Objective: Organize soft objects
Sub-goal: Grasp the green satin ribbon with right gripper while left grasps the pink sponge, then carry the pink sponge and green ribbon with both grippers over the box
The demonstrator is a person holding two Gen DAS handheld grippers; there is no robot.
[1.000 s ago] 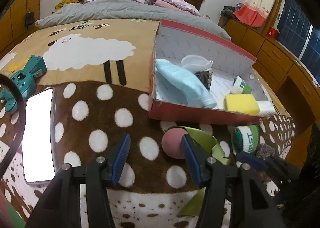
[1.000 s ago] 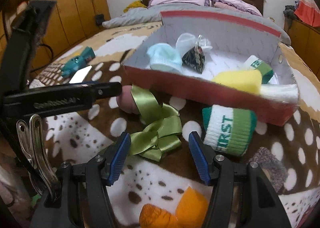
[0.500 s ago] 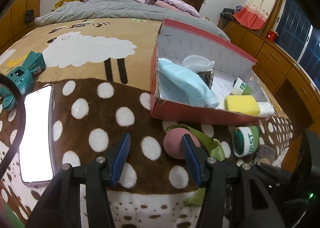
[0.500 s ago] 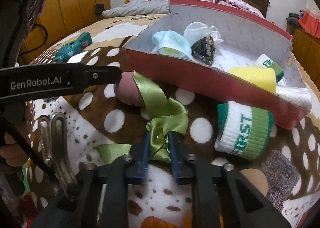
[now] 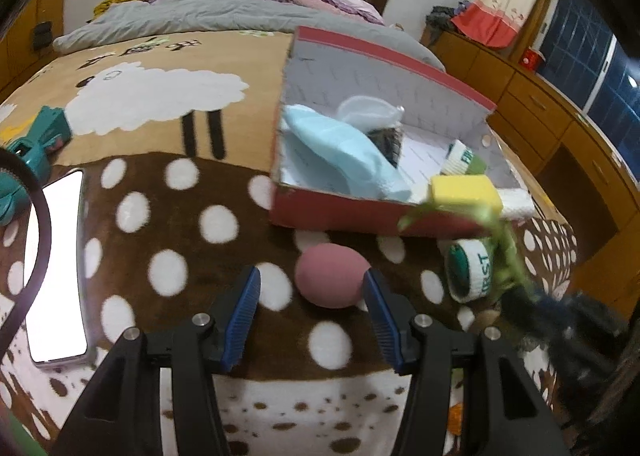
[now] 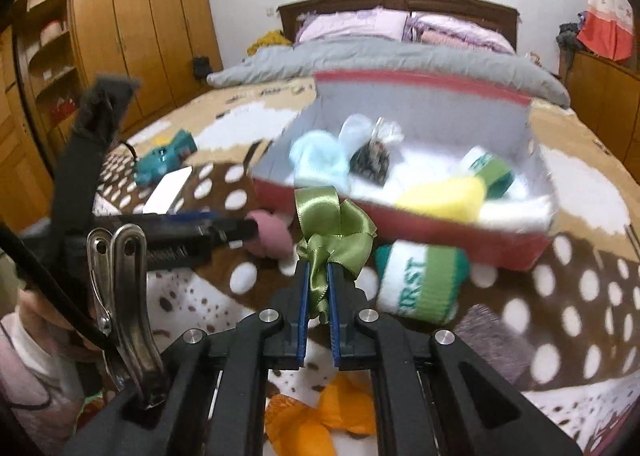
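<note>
The right gripper (image 6: 318,292) is clenched on the green ribbon bow (image 6: 334,234) and holds it up above the spotted blanket (image 6: 580,296). The loops of the bow stand upward from the fingertips, so its long axis runs nearly straight along the fingers, toward the red box (image 6: 420,219). The box lies directly ahead of this gripper and slightly to the right, with its near wall just behind the bow. I judge that the coming move is a short carry forward and over that wall.

The left gripper (image 5: 310,304) is spread wide and holds nothing. The pink ball (image 5: 332,276) rests on the blanket between its blue fingertips, closer to the right one; I cannot tell whether it touches it. This hand is the nearer one to the ball.

The left wrist view shows the bow only as a blurred green streak (image 5: 506,252) in front of the box corner, beside the green and white sock roll (image 5: 470,270). The right wrist view shows clearly the grip, and also an orange soft thing (image 6: 320,416) under the gripper, which the left view barely shows.
</note>
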